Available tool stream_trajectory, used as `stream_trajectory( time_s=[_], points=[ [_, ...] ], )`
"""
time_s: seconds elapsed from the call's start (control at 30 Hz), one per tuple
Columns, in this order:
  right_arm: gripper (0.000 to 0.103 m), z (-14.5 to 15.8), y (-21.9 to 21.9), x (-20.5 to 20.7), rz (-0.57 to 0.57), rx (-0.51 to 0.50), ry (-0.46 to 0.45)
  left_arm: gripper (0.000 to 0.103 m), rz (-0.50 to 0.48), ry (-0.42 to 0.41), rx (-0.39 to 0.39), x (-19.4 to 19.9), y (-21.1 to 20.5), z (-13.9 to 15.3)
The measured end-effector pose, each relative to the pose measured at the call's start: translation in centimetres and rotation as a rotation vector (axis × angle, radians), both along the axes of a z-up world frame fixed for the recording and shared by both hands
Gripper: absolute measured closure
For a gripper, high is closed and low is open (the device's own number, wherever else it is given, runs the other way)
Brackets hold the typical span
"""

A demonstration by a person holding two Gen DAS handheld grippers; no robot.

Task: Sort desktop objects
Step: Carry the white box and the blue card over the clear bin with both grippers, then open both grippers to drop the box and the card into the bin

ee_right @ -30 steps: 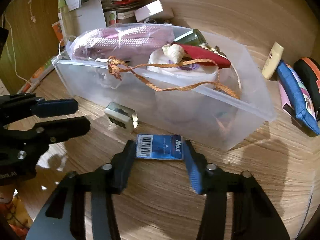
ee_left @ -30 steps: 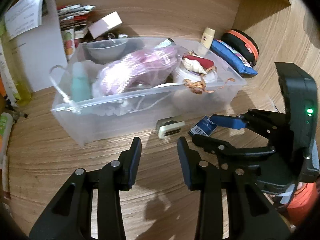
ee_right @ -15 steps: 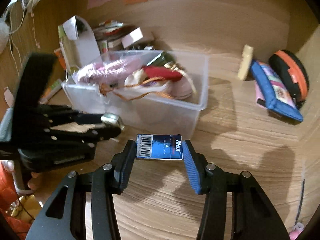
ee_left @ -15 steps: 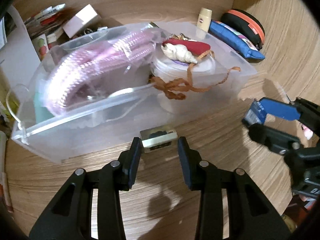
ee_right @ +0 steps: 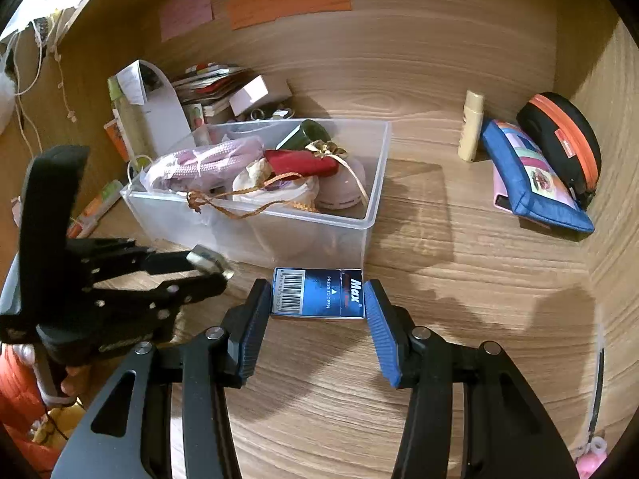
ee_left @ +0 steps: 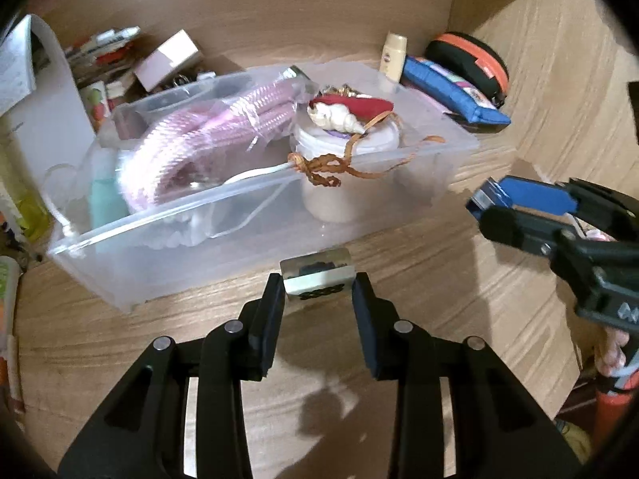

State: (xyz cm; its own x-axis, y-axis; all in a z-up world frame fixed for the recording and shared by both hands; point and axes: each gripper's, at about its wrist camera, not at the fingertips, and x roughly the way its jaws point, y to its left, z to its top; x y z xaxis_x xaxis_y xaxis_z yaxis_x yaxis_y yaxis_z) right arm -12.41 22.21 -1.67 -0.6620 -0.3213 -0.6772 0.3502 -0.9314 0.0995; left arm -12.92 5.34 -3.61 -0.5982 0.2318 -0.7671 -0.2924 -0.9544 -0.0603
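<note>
My left gripper [ee_left: 317, 291] is shut on a small cream and metal block [ee_left: 317, 277] and holds it above the desk, in front of the clear plastic bin [ee_left: 191, 247]. My right gripper [ee_right: 317, 299] is shut on a blue "Max" staple box [ee_right: 317, 292], lifted off the desk to the right of the bin [ee_right: 371, 183]. Each gripper shows in the other's view: the left gripper [ee_right: 207, 265] at the left, the right gripper [ee_left: 485, 207] at the right. The bin holds a pink rope bundle [ee_left: 207, 135], a shell [ee_left: 335, 115], a red pouch and a white jar.
A blue pencil case [ee_right: 527, 175], a black and orange zip case [ee_right: 559, 139] and a cream tube [ee_right: 471, 125] lie at the back right. Papers, a pink box [ee_right: 255, 94] and a white stand [ee_right: 159, 107] are stacked behind the bin. Wooden walls enclose the desk.
My left gripper closed on the small block and lifted it. My right gripper rose and pulled back from the bin with the staple box in it.
</note>
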Motion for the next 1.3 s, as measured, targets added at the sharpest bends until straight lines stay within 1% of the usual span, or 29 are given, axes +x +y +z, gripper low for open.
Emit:
stream_trajectory(
  time_s=[0.13, 0.33, 0.47, 0.57, 0.7, 0.93, 1.03, 1.1, 1.13, 1.17, 1.2, 1.27, 1.3],
  points=[
    [0.059, 0.9, -0.1, 0.2, 0.007, -0.006, 0.023, 0.069, 0.002, 0.035, 0.035, 1.6, -1.0, 1.5],
    [0.059, 2.7, -0.4, -0.1, 0.014, -0.024, 0.080, 0.069, 0.039, 0.153, 0.084, 3.7, -3.6, 5.7],
    [0.059, 3.4, -0.4, -1.0, 0.012, -0.043, 0.098, 0.069, 0.084, 0.225, 0.102, 3.8, -5.3, 8.4],
    [0.059, 3.7, -0.3, -1.8, 0.010, -0.065, 0.101, 0.069, 0.113, 0.248, 0.100, 3.2, -6.0, 9.3],
    [0.059, 3.8, -0.4, -2.7, 0.014, -0.076, 0.096, 0.069, 0.142, 0.249, 0.114, 1.9, -7.2, 9.6],
    [0.059, 3.7, -0.8, -4.4, 0.027, -0.070, 0.085, 0.069, 0.160, 0.235, 0.122, 0.1, -7.8, 8.8],
    [0.058, 3.2, -1.0, -5.2, 0.028, -0.070, 0.073, 0.069, 0.155, 0.207, 0.144, -1.7, -8.2, 8.0],
    [0.058, 2.5, -1.2, -6.1, 0.018, -0.064, 0.047, 0.069, 0.172, 0.162, 0.143, -3.4, -8.5, 7.0],
    [0.058, 2.1, -1.2, -6.5, 0.015, -0.065, 0.031, 0.069, 0.172, 0.127, 0.156, -4.4, -8.7, 6.3],
    [0.058, 1.7, -1.2, -6.8, 0.016, -0.072, 0.011, 0.069, 0.176, 0.115, 0.164, -4.7, -8.8, 5.9],
    [0.058, 1.3, -1.3, -7.1, 0.018, -0.079, -0.006, 0.069, 0.181, 0.111, 0.173, -4.9, -8.9, 5.8],
    [0.058, 1.3, -1.3, -7.1, 0.018, -0.077, -0.008, 0.069, 0.175, 0.112, 0.190, -4.9, -8.9, 5.9],
    [0.058, 1.4, -1.4, -7.0, 0.018, -0.072, -0.002, 0.066, 0.170, 0.114, 0.196, -4.8, -8.9, 6.0]
  ],
)
